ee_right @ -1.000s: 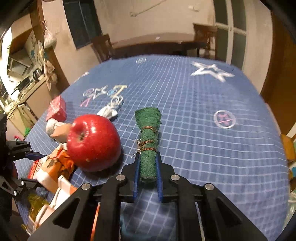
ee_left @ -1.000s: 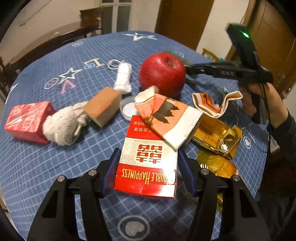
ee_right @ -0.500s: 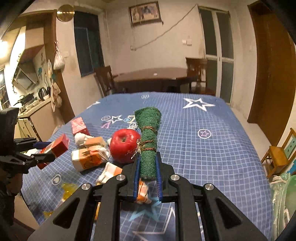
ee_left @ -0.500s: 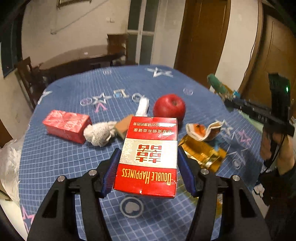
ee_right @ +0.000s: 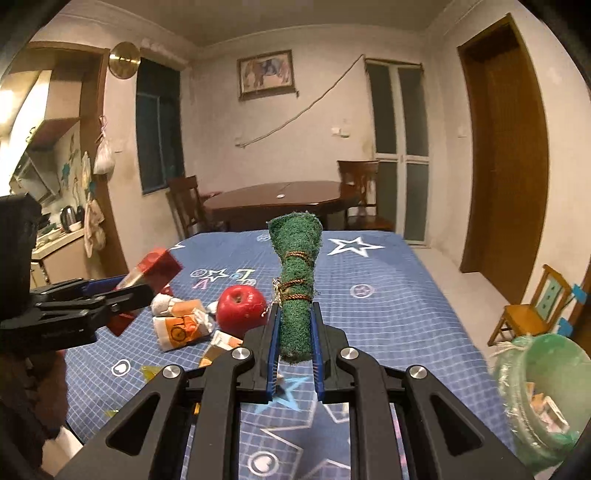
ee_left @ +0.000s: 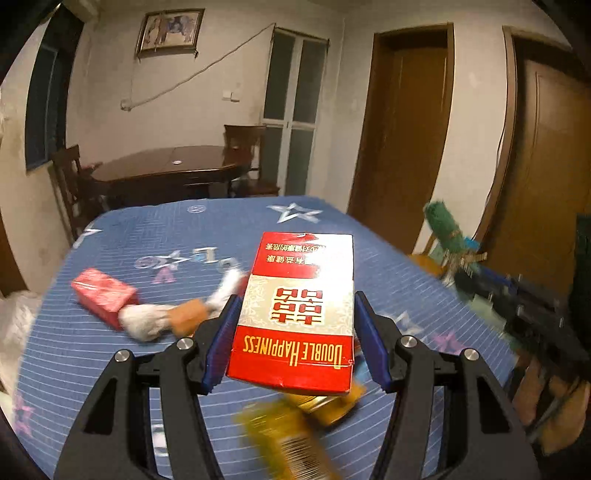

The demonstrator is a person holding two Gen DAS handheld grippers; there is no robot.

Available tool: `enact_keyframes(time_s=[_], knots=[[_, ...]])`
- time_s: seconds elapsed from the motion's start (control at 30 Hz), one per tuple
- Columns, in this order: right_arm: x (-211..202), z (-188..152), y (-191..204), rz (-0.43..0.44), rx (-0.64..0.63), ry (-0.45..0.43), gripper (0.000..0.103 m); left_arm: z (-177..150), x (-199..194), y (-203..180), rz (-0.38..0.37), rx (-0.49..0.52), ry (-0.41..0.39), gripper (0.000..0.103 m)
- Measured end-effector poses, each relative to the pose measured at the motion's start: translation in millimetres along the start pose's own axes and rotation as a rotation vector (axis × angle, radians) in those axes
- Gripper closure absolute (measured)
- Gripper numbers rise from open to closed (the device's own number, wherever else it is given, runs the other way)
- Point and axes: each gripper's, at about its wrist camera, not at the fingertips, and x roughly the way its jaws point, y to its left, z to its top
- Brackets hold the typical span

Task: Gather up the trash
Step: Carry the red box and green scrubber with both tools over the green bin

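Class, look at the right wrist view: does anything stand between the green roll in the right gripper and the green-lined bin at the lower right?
Nothing visible does. The right gripper holds the green roll above the table; the bin sits beyond the table's edge, its mouth open.

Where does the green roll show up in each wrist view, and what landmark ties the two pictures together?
Left wrist: green roll at the right edge, mid-height, sticking up from the right gripper, blurred.
Right wrist: green roll at centre, upright between the right gripper pads, clamped.
Shared landmark: the framed picture on the far wall, above the dark wooden table.
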Motion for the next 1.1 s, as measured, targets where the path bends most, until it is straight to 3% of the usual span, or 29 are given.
enact_keyframes(time_s=[0.5, 0.8, 1.1], knots=[[-82, -1, -83, -0.186, 0.051, -0.059, 0.087, 19, 36, -119, -0.055, 0.07, -0.087, 0.045], [-113, -1, -128, -0.25, 0.055, -0.062, 0.087, 21, 53, -154, -0.064, 0.096, -0.083, 0.045], [-114, -1, -172, -0.299, 0.075, -0.031, 0.087, 24, 72, -188, -0.077, 0.132, -0.055, 0.045]])
